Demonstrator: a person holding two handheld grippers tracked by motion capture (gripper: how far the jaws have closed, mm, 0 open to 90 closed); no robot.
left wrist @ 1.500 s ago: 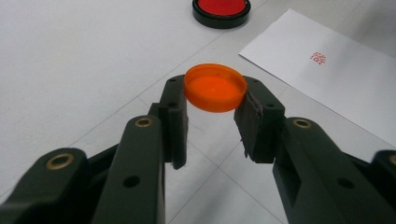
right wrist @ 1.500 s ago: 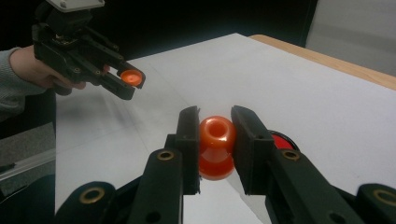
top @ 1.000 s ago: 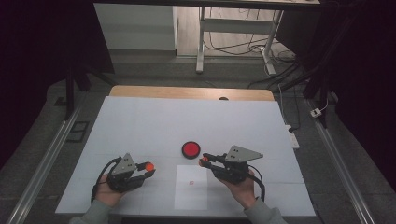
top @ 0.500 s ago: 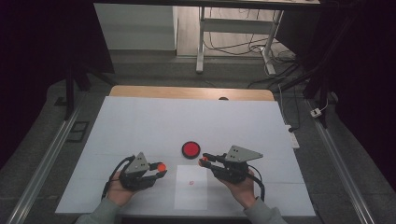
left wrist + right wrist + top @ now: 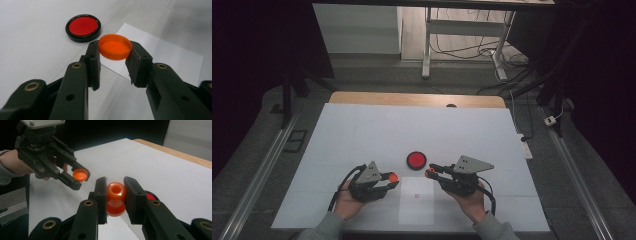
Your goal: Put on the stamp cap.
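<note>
My left gripper (image 5: 114, 51) (image 5: 392, 177) is shut on a small orange cap (image 5: 115, 46), open side up, held above the table. In the right gripper view that same cap (image 5: 79, 175) sits in the left gripper (image 5: 80, 175) at upper left. Between the pads of my right gripper (image 5: 115, 192) (image 5: 430, 172) is an orange bottle-like piece (image 5: 116, 198) with a round opening on top; the jaws are shut on it. The two grippers face each other across a white paper sheet (image 5: 417, 200). A red disc with a black rim (image 5: 416, 160) (image 5: 83, 27) lies on the table just beyond them.
The table (image 5: 362, 130) wears a white cover, with a wooden edge (image 5: 417, 99) at the far side. Metal rails (image 5: 257, 175) run along both sides. Desk legs and cables (image 5: 472, 50) stand on the floor beyond.
My left gripper has moved right with the orange cap, closing the gap to the right gripper. The right gripper has stayed put.
</note>
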